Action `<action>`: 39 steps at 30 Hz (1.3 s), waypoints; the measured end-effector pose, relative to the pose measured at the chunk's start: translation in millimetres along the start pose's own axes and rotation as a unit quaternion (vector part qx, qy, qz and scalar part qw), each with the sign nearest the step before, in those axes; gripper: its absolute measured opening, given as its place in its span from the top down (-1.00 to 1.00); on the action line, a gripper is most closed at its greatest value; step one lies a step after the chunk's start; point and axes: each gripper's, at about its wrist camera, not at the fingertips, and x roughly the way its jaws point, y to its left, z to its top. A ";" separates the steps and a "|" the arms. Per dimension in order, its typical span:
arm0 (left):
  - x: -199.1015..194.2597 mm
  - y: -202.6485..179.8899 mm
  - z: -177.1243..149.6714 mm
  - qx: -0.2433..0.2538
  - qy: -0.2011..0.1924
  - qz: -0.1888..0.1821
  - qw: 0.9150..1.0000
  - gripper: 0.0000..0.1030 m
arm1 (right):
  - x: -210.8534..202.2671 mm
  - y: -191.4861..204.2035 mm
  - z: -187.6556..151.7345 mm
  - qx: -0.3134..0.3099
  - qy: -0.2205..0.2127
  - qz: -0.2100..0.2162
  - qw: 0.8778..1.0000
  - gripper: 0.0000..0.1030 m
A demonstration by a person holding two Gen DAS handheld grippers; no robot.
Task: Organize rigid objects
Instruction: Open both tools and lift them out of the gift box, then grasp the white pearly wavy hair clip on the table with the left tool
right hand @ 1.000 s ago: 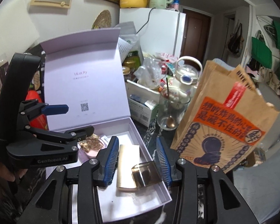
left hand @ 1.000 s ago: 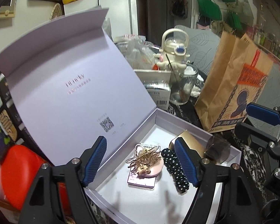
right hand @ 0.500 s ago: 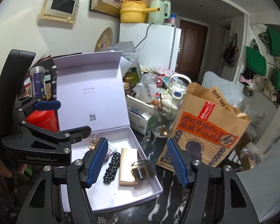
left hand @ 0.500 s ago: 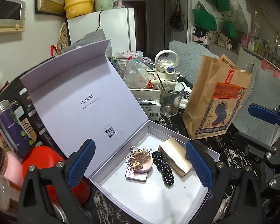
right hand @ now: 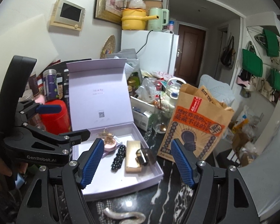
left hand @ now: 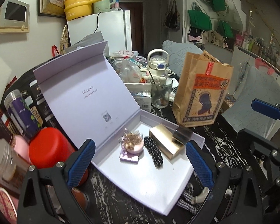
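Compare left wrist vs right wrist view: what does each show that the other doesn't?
Left wrist only: the checkered cloth below the box's near corner, and a clear lidded jar at the left edge.

Right wrist only: a pearly curved hair clip on the dark marble table in front of the box, and the person's hand gripping the left hand-held gripper.

Both: the open lavender box holding a black beaded clip, gold case and smoky claw clip; the paper bag; the red canister.
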 end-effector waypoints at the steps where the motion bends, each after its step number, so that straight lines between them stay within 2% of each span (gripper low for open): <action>1: -2.2 -1.2 -3.4 0.001 0.002 0.000 1.000 -0.93 | -4.6 0.6 -3.9 0.002 -0.001 0.000 1.000 -0.45; 15: -27.9 -24.1 -53.6 0.009 0.008 -0.018 1.000 -0.94 | -44.2 1.9 -55.3 0.033 0.004 0.001 0.999 -0.45; 23: -32.8 -39.7 -81.7 0.019 0.021 -0.033 0.999 -0.94 | -44.2 1.2 -90.9 0.056 0.028 0.005 0.998 -0.45; 30: -33.9 -55.4 -97.0 0.037 0.017 -0.044 0.998 -0.94 | -48.4 -3.3 -122.3 0.071 0.048 -0.002 0.996 -0.45; 39: -17.9 -89.7 -106.2 0.070 0.031 -0.094 0.993 -0.94 | -54.0 -18.6 -160.8 0.096 0.076 -0.004 0.992 -0.45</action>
